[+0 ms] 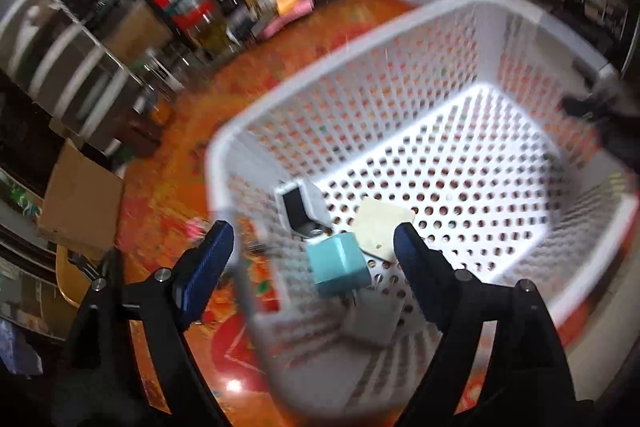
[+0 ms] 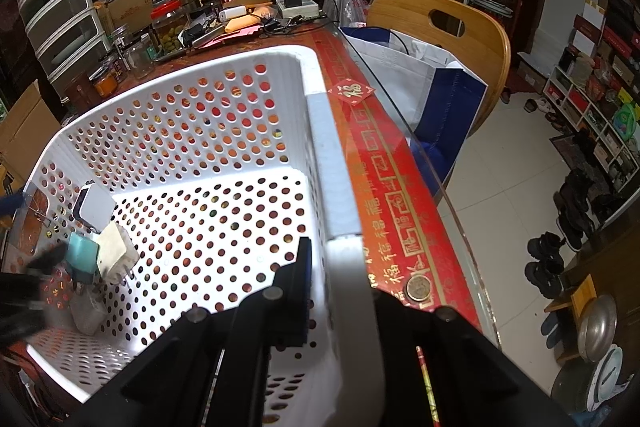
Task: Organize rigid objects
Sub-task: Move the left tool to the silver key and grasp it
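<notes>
The left gripper point(image 1: 314, 247) is seen with its jaws spread wide and nothing between the pads, poised above the near corner of a white perforated basket point(image 1: 520, 39); directly below, a teal plug point(image 1: 340, 263) lies loose on the basket floor, beside a cream plug point(image 1: 384, 227), a white charger point(image 1: 304, 203) and a grey block point(image 1: 372, 319). A drop-off is judged to be just completed, the teal plug having been let go into the corner pile. The right gripper point(image 2: 320, 291) is pressed shut on the basket's right rim point(image 2: 328, 147), so the basket is held steady on the table point(image 2: 400, 187). For the next move the left gripper must be lifted clear of the near wall and carried to whatever loose item remains outside; none can be made out with certainty. Most of the basket floor beyond the pile is bare. The table's glass edge runs just right of the basket, and clutter of jars point(image 2: 168, 27) and bags crowds the far end
</notes>
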`<state>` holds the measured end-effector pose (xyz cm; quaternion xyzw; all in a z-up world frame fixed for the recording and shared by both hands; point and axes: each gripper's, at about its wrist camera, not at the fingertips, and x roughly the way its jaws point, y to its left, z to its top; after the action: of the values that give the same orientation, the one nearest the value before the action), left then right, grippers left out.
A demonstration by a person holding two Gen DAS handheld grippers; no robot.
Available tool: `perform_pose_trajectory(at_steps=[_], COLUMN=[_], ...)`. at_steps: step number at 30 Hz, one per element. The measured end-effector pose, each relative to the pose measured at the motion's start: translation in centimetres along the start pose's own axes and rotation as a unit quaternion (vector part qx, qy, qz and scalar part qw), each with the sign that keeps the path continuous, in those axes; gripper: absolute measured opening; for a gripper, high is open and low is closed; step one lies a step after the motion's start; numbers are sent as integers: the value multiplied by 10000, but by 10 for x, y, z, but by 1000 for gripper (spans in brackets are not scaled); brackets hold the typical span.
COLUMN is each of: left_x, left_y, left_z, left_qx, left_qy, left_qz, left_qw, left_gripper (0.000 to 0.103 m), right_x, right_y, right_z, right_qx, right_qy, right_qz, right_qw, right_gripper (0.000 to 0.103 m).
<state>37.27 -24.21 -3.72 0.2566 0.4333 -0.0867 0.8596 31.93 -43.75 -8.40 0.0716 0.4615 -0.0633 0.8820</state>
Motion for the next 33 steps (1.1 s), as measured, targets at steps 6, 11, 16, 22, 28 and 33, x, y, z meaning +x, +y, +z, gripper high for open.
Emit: perform_pose_trajectory(at_steps=[6,11,16,22,28,33], left_x=[-78,-7,87,139,171,168], left_y=[125,217,262,263,263,258], left_z=[-53,-111,-167,-170,-168,-165], left_qx=[-847,-1828,-2577,-2678,-2785,-2805], left_qy=[-764,179,929,1195,1302,1238], left_qz=[276,432,3,-240,-363,-511], left_qw=[9931,9820,9617,9557,9509,9505], left_gripper=[103,103,98,82,65,34], right_x=[0,0,0,-1,0,1], right_y=[-1,-2,-2,-1,-1,-1], right_z=[-1,0,0,0,1,2], right_qx=[-2,-6,-5,-8,-18,-19], right_qy=[-16,-43,-18,12,36,36], right_qz=[28,54,28,-50,-119,-137], right_qw=[10000,10000,10000,10000,9999,9999], right_gripper=[8,8,8,8,8,8])
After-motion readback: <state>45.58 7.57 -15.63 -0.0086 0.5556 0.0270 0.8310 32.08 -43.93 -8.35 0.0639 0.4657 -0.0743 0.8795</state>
